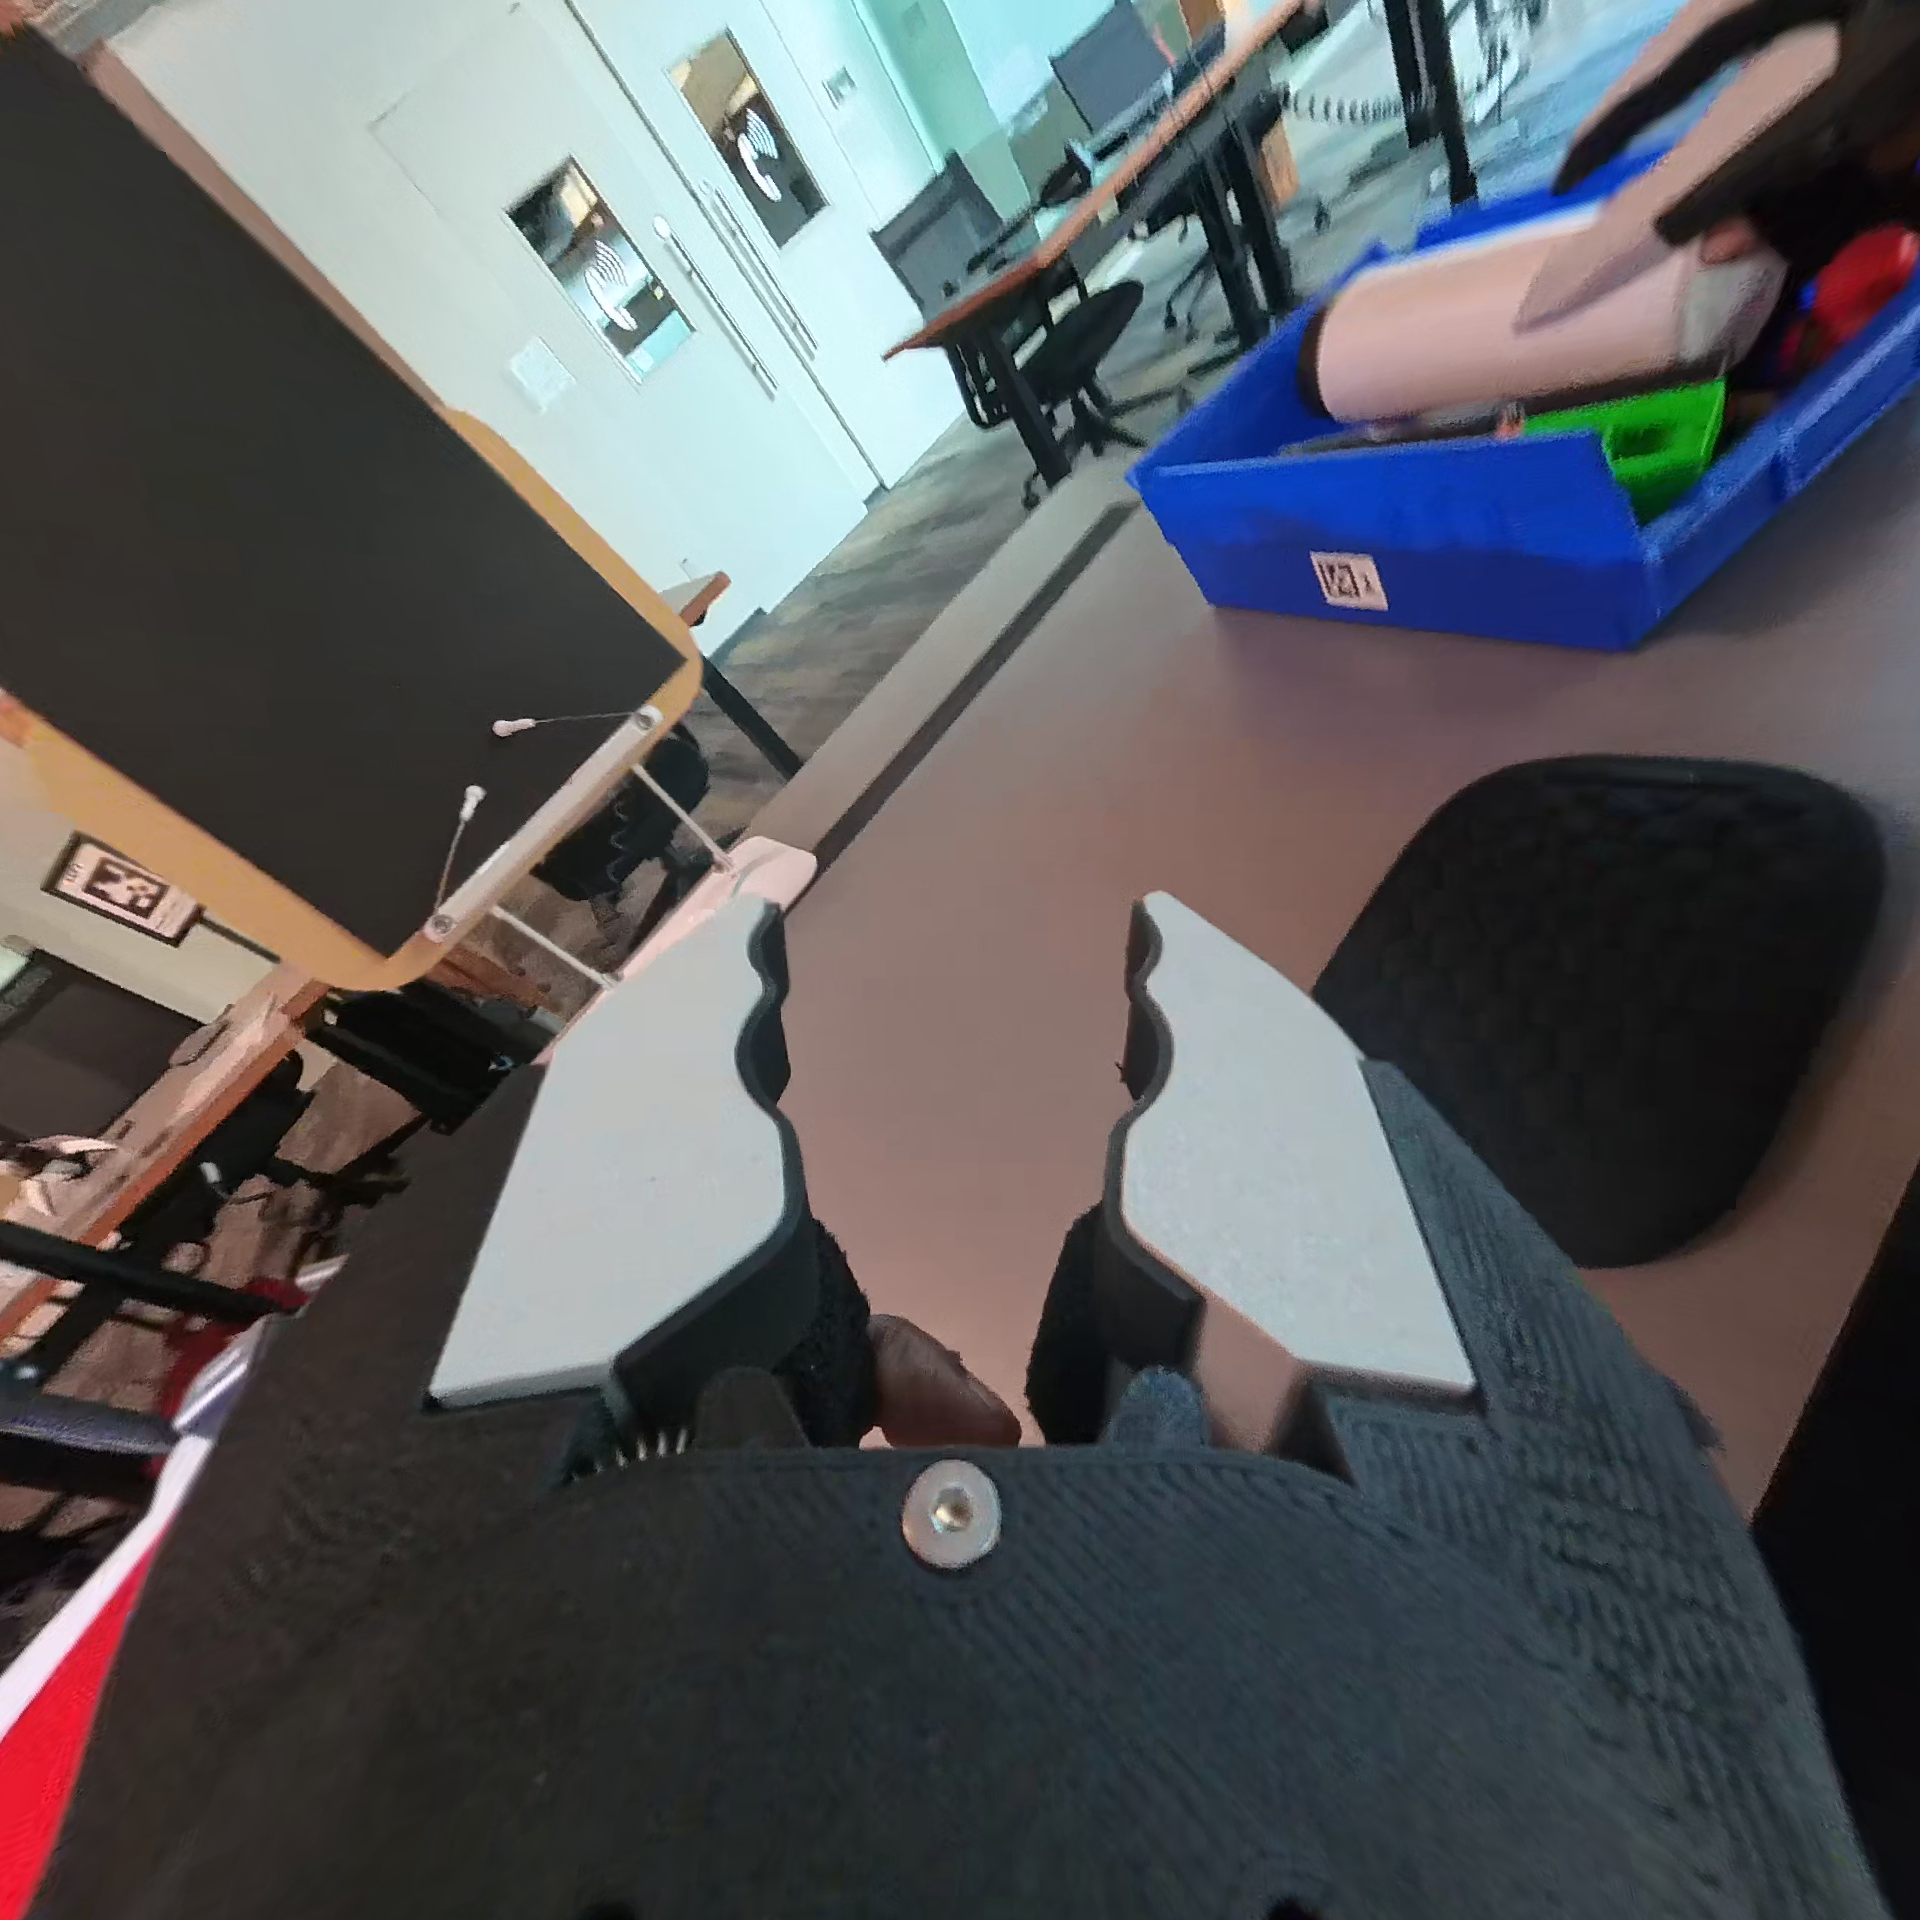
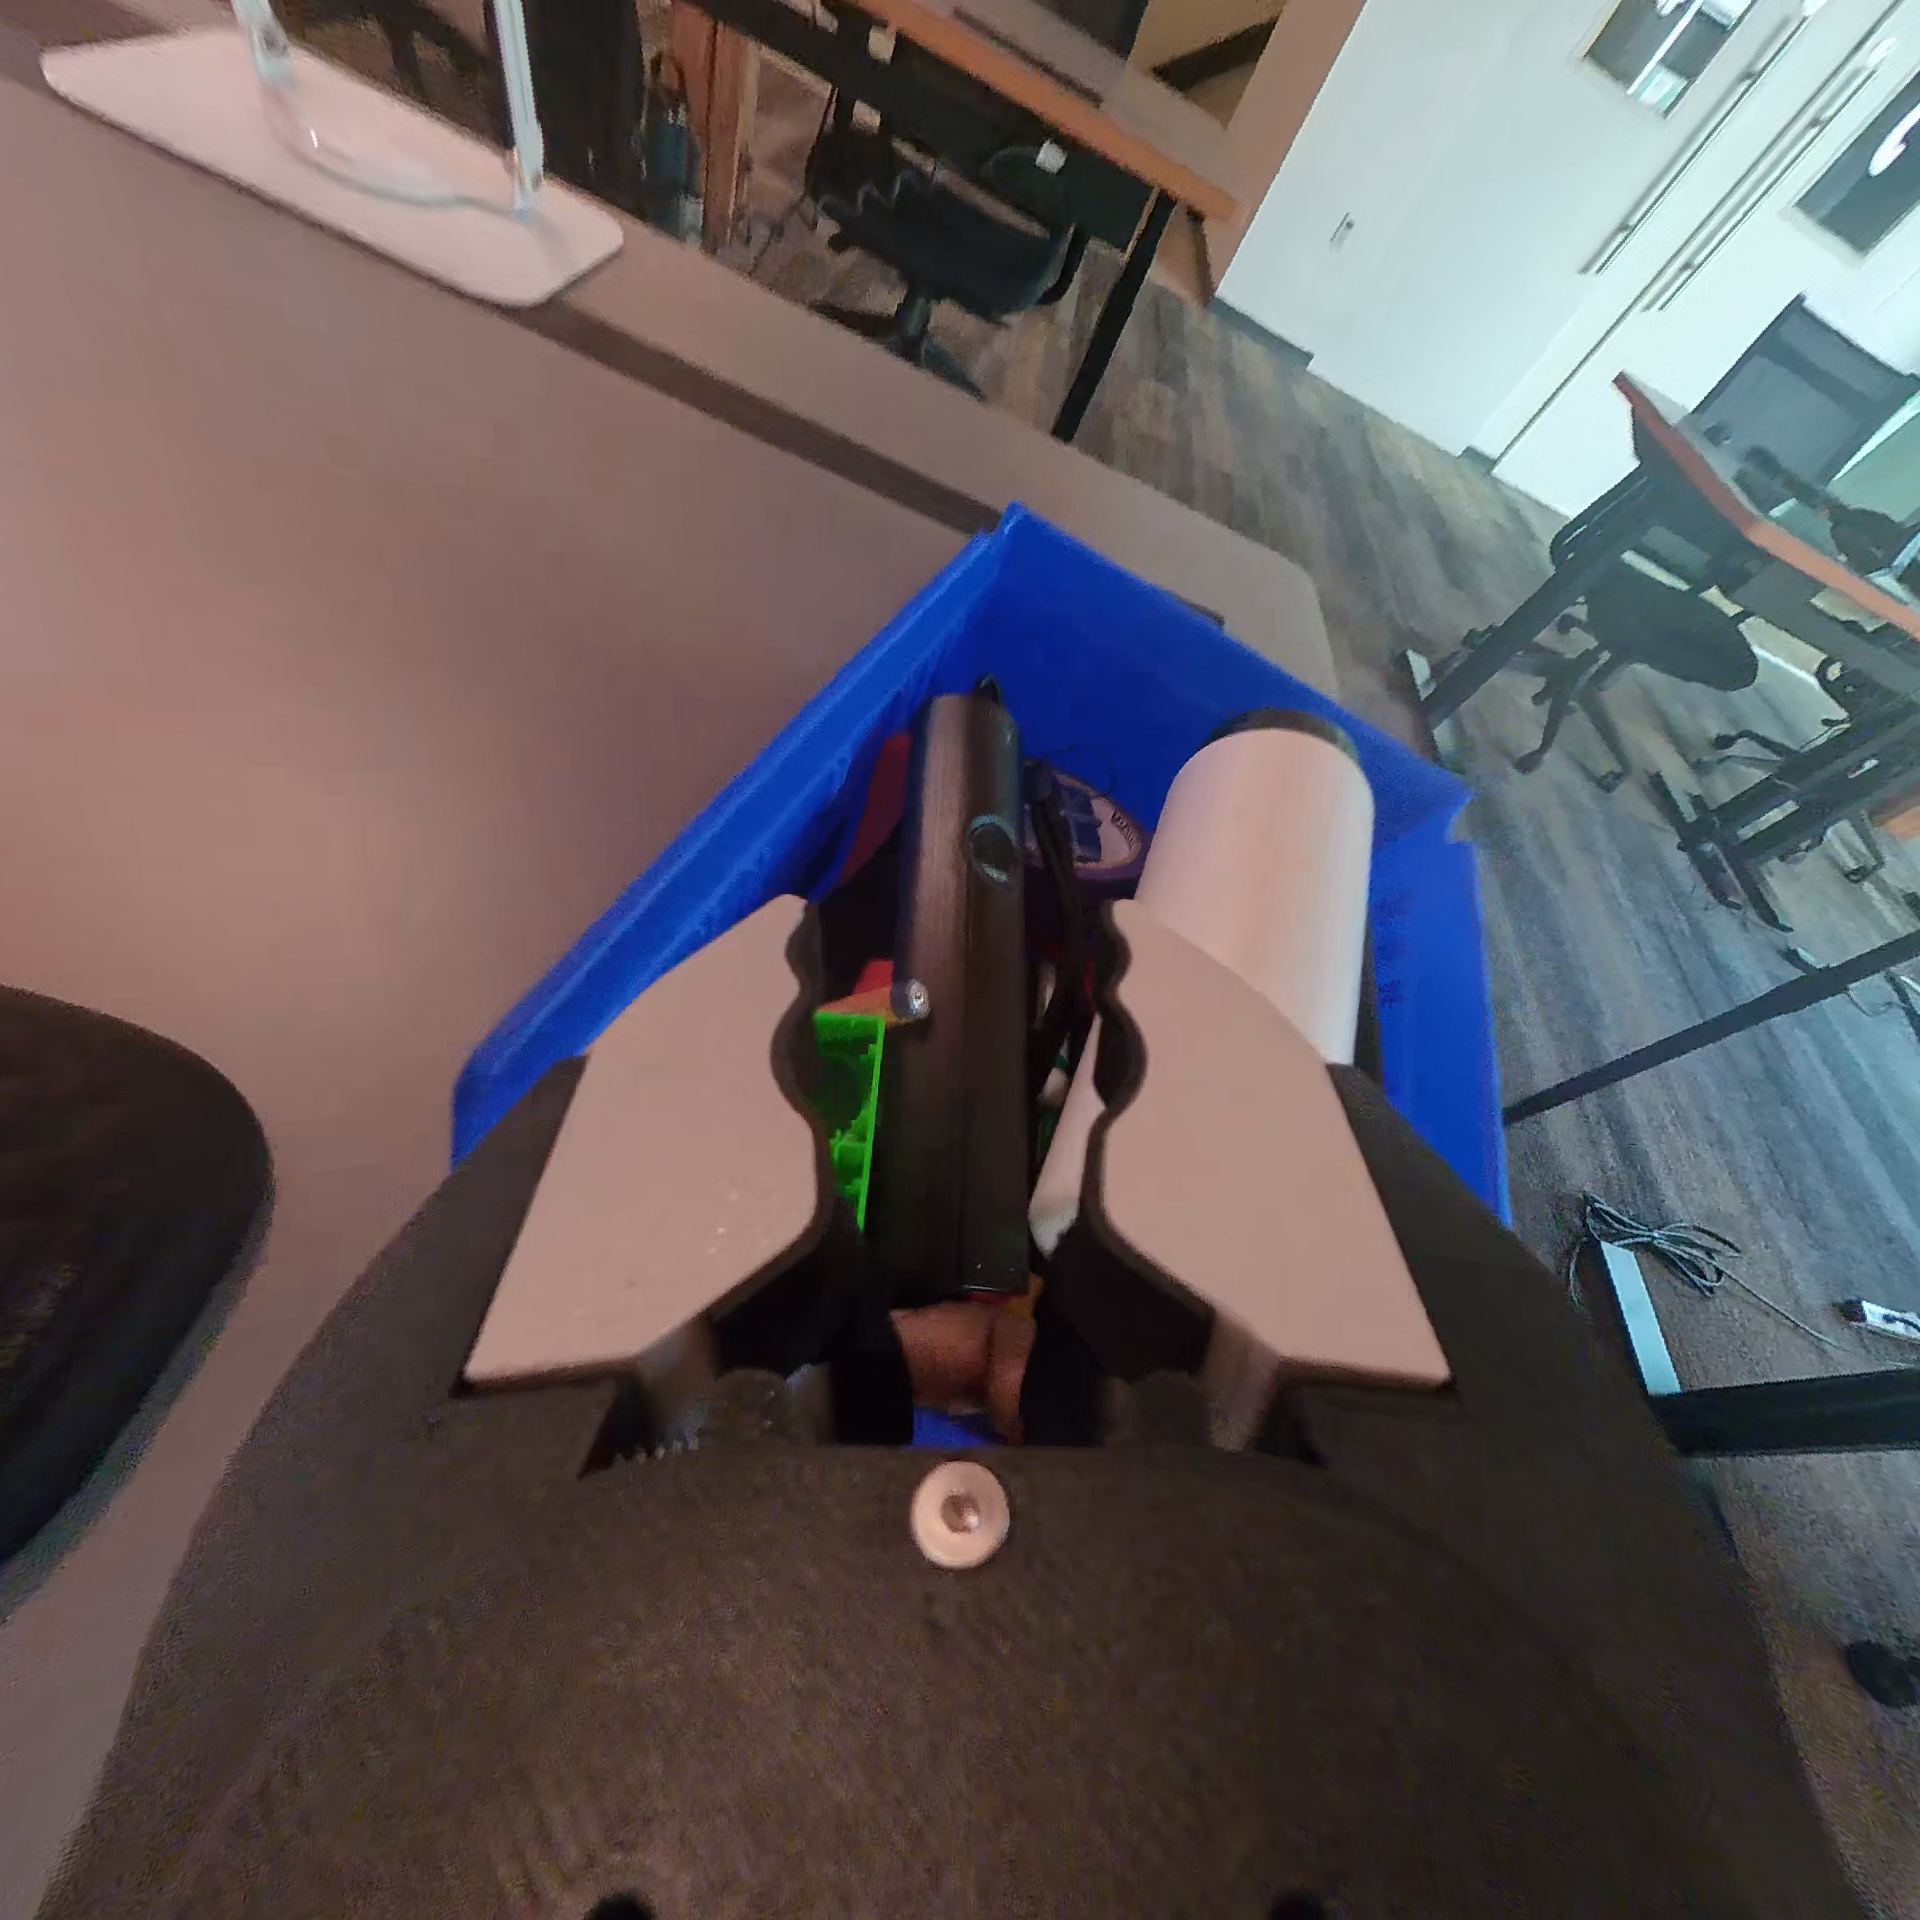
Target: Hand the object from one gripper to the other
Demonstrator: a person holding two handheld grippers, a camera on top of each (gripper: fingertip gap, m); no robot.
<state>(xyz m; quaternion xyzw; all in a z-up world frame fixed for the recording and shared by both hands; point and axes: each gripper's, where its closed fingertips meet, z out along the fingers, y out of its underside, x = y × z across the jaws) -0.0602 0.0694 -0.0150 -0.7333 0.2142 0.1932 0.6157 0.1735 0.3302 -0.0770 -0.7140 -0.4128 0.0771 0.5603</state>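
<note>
Left wrist view: we see the left tongs (image 1: pixel 951 935) spread wide with nothing between them, poised above the bare bench (image 1: pixel 1039 748). A black pad (image 1: pixel 1621 997) lies just right of them, and a blue bin (image 1: pixel 1455 540) sits well ahead to the right. Only here do we see the right tongs (image 1: pixel 1621 229) from outside, blurred, reaching down over a white cylinder (image 1: pixel 1496 332) in the bin; whether they touch it we cannot tell.

Right wrist view: we look straight into the blue bin (image 2: pixel 1091 623). The right tongs (image 2: pixel 956 925) stand parted, gripping nothing. Between and beyond them lie a black bar-shaped object (image 2: pixel 966 987) and a green block (image 2: pixel 854 1101); the white cylinder (image 2: pixel 1262 862) rests just past the right finger. Which object is to be handed over we cannot tell.
</note>
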